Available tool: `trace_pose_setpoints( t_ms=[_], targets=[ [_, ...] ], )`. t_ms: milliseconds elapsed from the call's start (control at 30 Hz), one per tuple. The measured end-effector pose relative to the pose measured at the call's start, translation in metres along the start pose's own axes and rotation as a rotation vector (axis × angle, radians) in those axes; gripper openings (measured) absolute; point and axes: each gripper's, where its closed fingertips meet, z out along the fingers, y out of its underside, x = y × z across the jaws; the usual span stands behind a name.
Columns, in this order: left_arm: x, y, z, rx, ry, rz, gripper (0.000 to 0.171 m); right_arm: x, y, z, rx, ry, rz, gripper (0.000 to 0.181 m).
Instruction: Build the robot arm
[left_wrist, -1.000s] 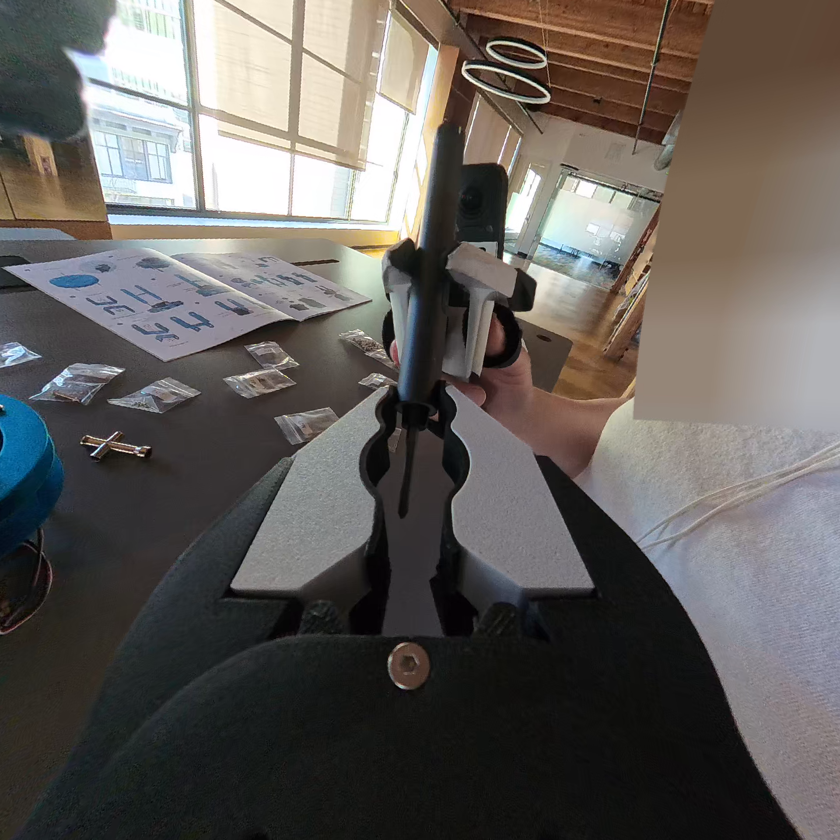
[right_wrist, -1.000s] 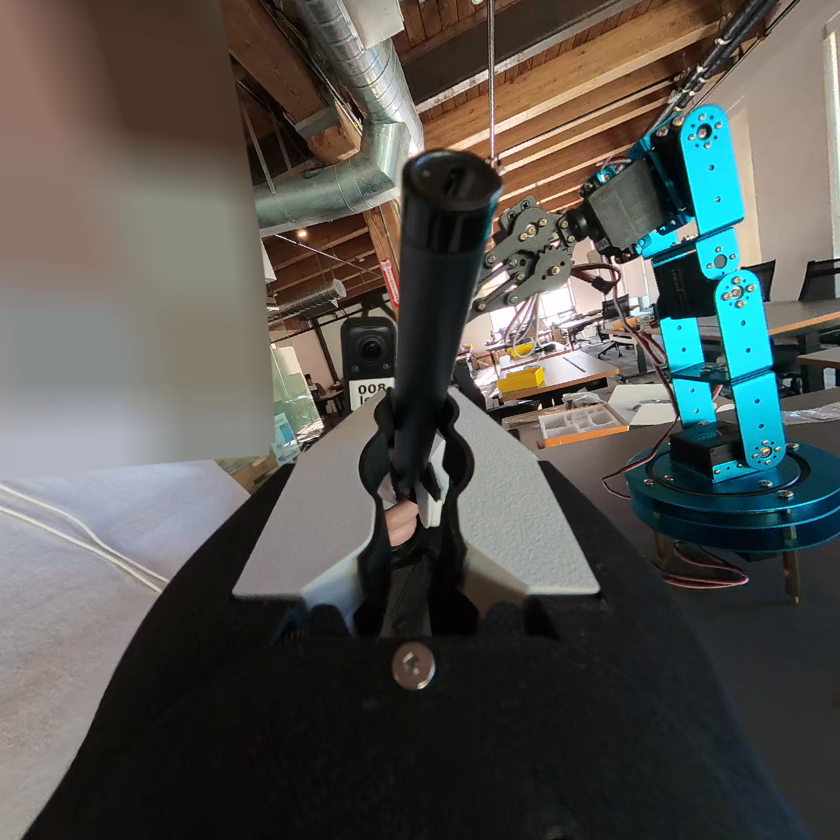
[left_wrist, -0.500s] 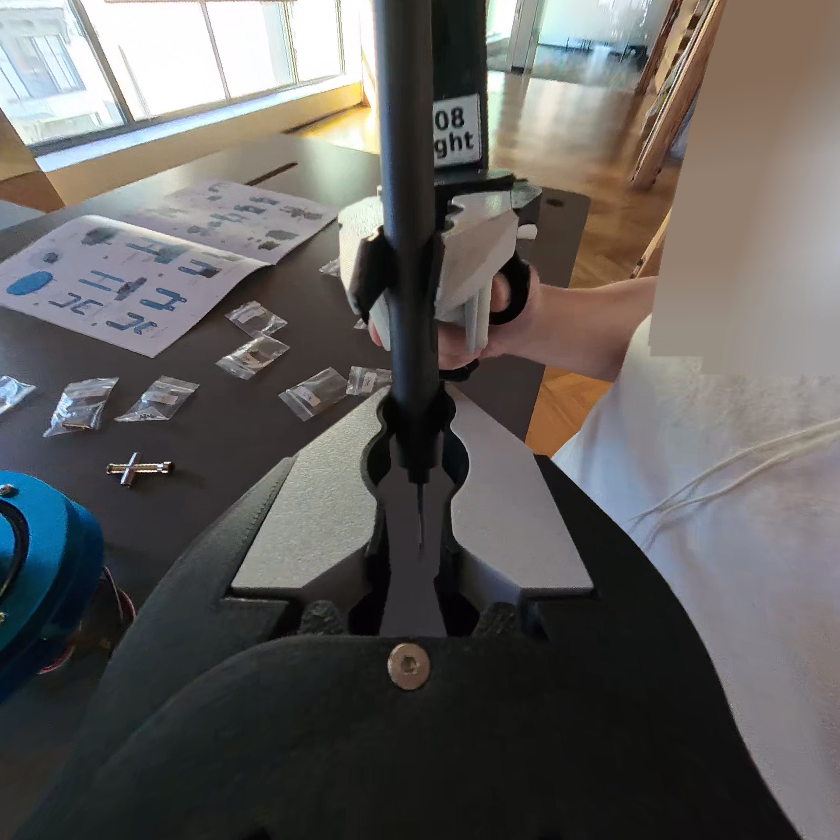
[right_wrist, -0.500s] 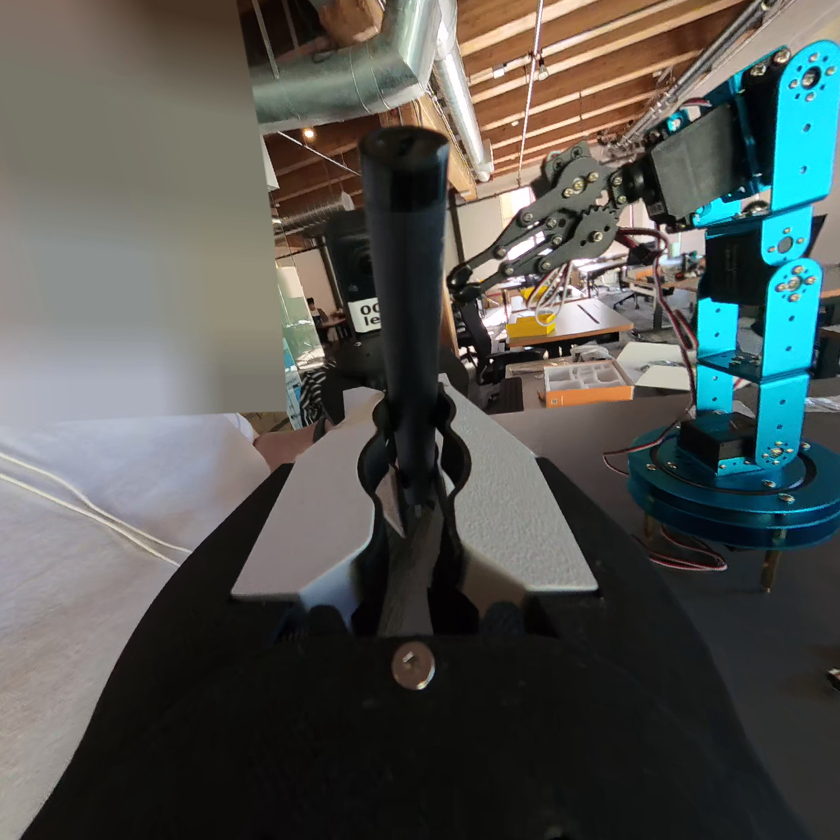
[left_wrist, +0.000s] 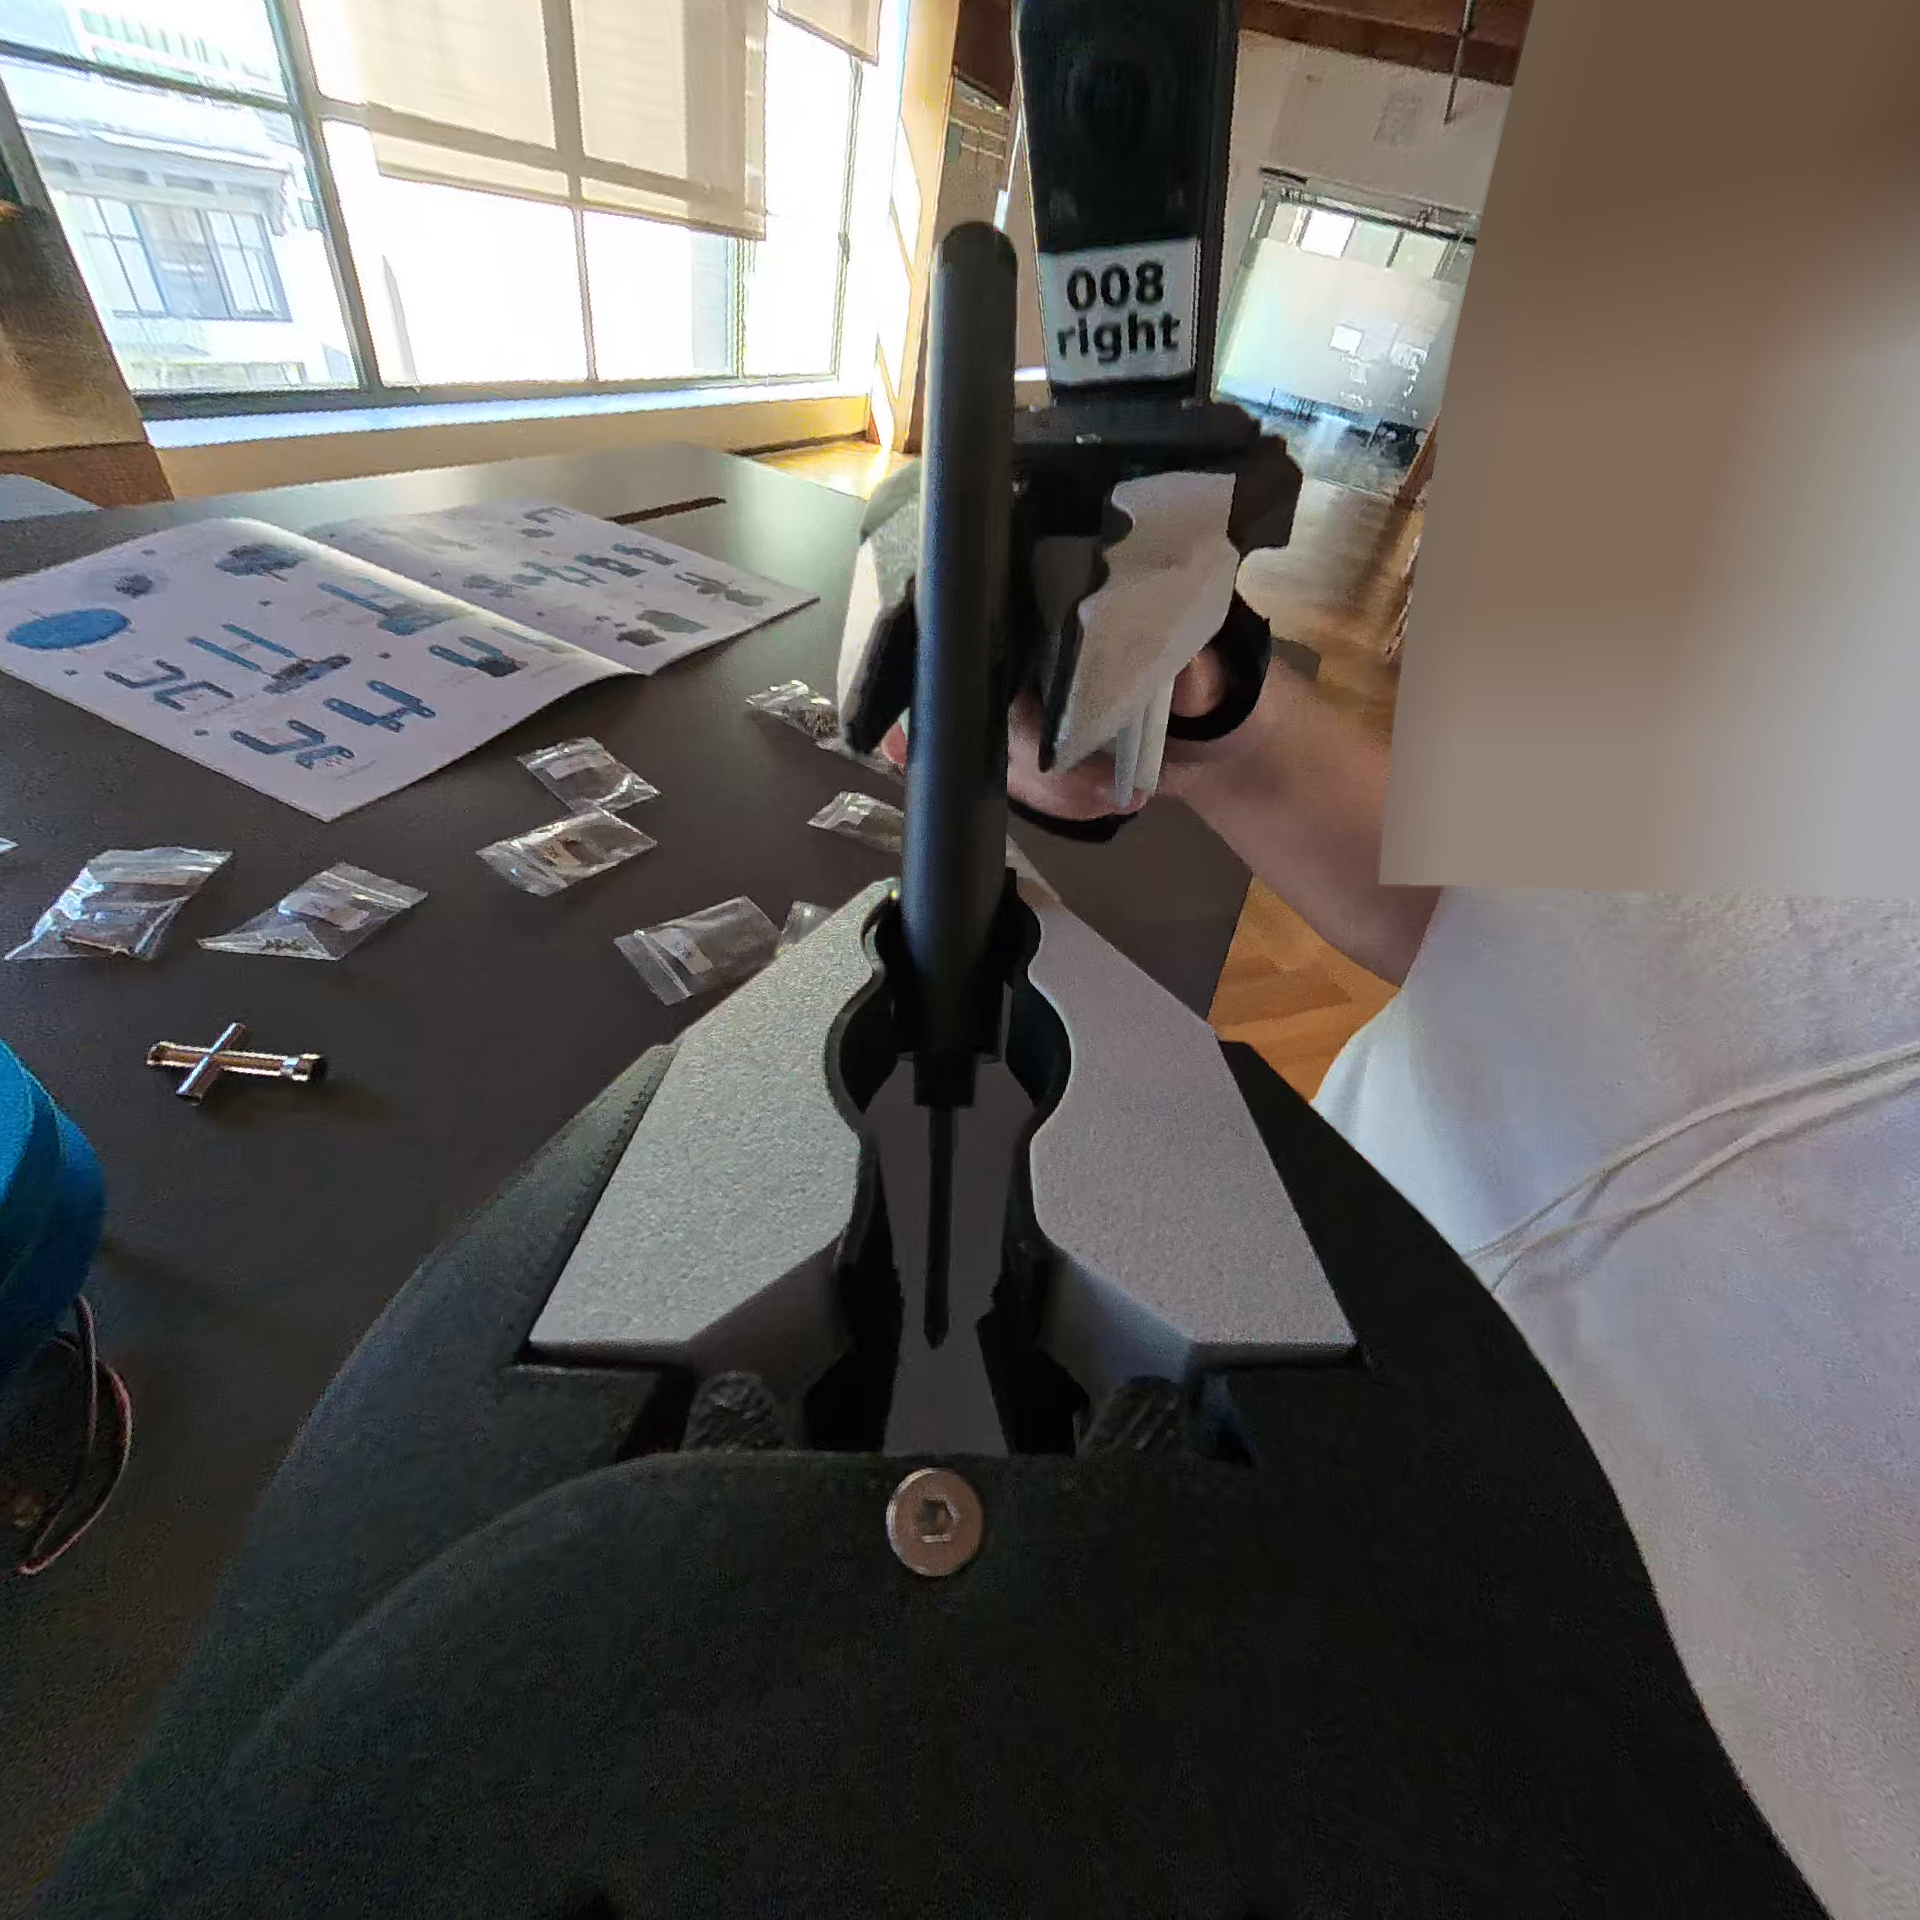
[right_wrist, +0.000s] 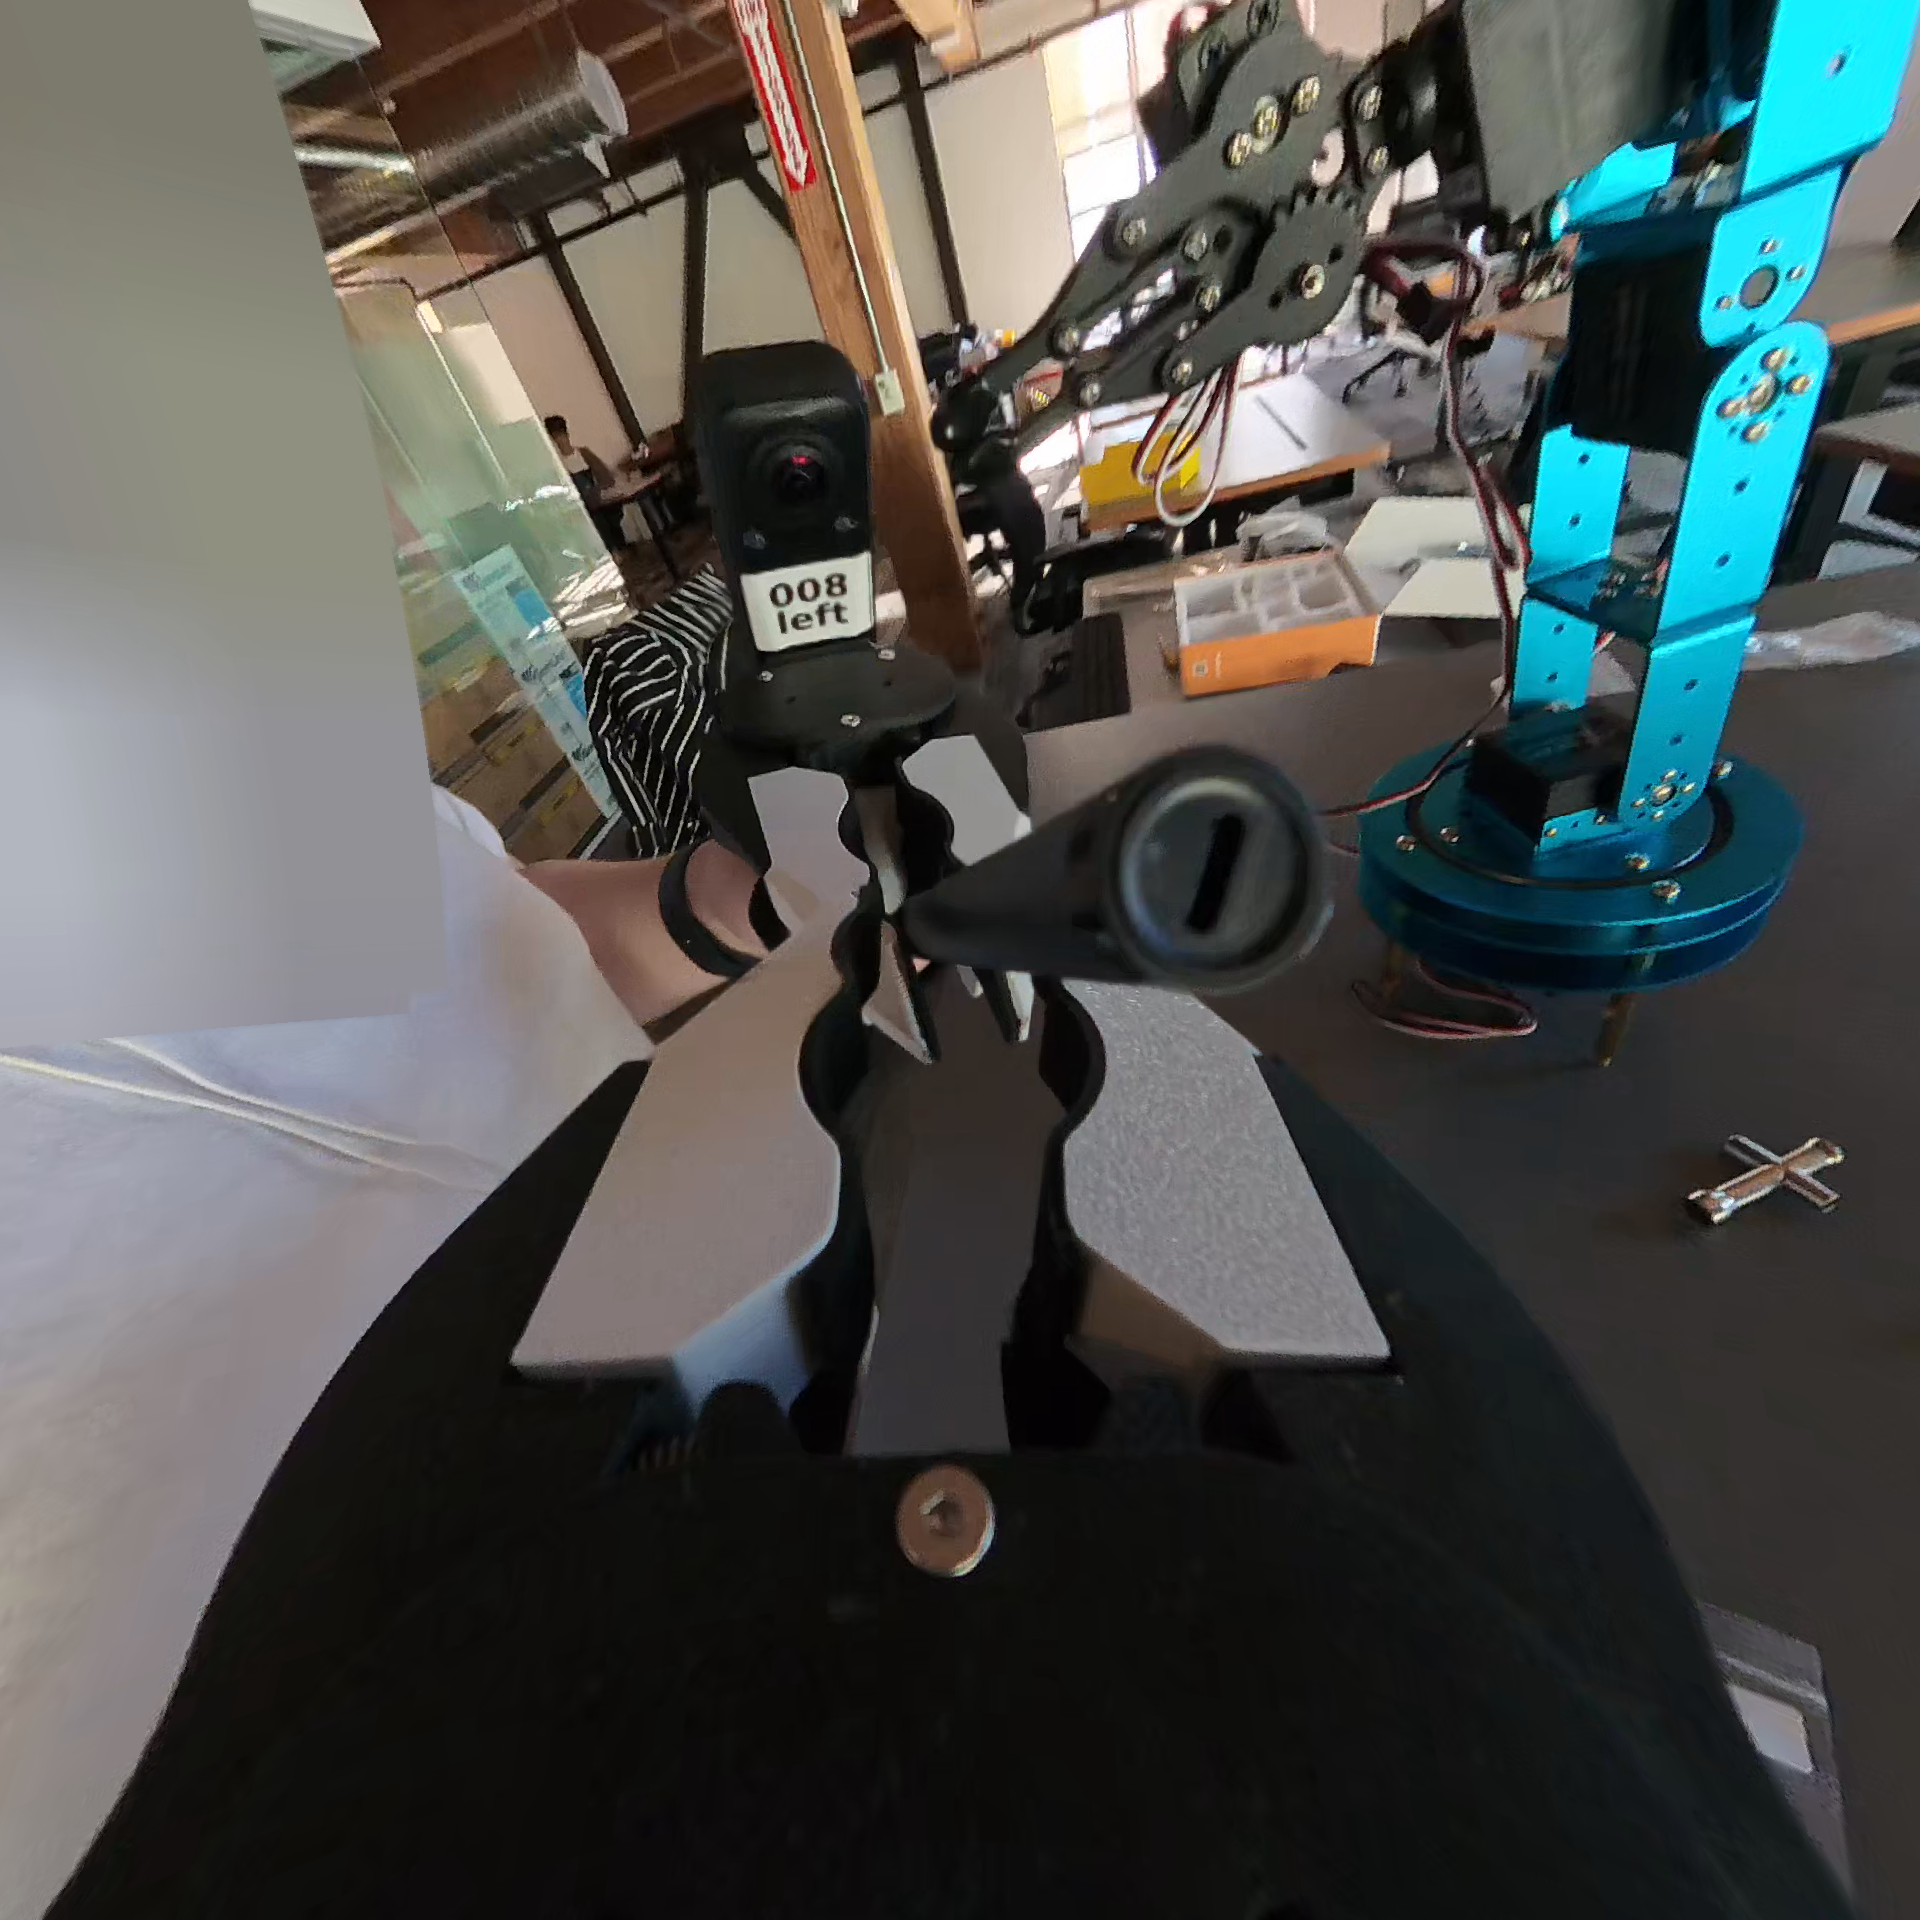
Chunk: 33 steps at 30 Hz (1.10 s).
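Observation:
A black screwdriver (left_wrist: 956, 623) is held in my left gripper (left_wrist: 951, 935), which is shut on the lower end of its handle. The thin shaft (left_wrist: 938, 1226) points back between the fingers toward the camera. My right gripper (right_wrist: 945, 997) is open and empty. The screwdriver's handle butt (right_wrist: 1210, 873) points at its camera, just above its right fingertip. In the right wrist view the left gripper (right_wrist: 894, 831) grips the tool just beyond my fingertips. In the left wrist view the right gripper (left_wrist: 1013, 665) stands behind the handle with its fingers spread.
A blue and black robot arm (right_wrist: 1621, 623) stands on the dark table (left_wrist: 416, 1091). A metal cross wrench (left_wrist: 234, 1060) lies near it. An open manual (left_wrist: 364, 623) and several small plastic bags (left_wrist: 566, 847) lie farther out. A person in white sits close by. Only a small space, under 4 cm, lies between the two pairs of fingers. The metal cross wrench (left_wrist: 234, 1060) is about equally far from each gripper, around 25 cm. Look for it in the right wrist view (right_wrist: 1771, 1178) too.
My right gripper has opened and let go of the screwdriver handle. The left gripper keeps the tool, whose handle now tips toward the right camera.

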Motion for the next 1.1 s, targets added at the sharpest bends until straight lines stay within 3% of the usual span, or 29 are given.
trace_pose_setpoints(
  t_ms=[233, 367, 600, 700, 1100],
  targets=[
    [-0.005, -0.002, -0.001, 0.049, -0.068, 0.012, 0.015, 0.005, -0.015, 0.005, 0.13, -0.033, 0.166, 0.016],
    [-0.003, 0.004, 0.005, 0.015, -0.077, 0.041, 0.015, 0.001, -0.016, 0.008, 0.117, -0.023, 0.071, 0.015],
    [0.012, 0.005, 0.018, -0.079, 0.063, 0.044, 0.008, -0.013, -0.017, 0.014, 0.075, -0.07, -0.057, 0.016],
    [0.014, -0.001, 0.021, -0.032, 0.085, -0.01, 0.008, -0.014, -0.021, 0.013, 0.107, -0.052, -0.081, 0.021],
    [0.004, -0.004, 0.023, -0.03, -0.001, 0.031, 0.008, -0.009, -0.024, 0.013, 0.149, 0.021, -0.107, 0.021]
  ],
)
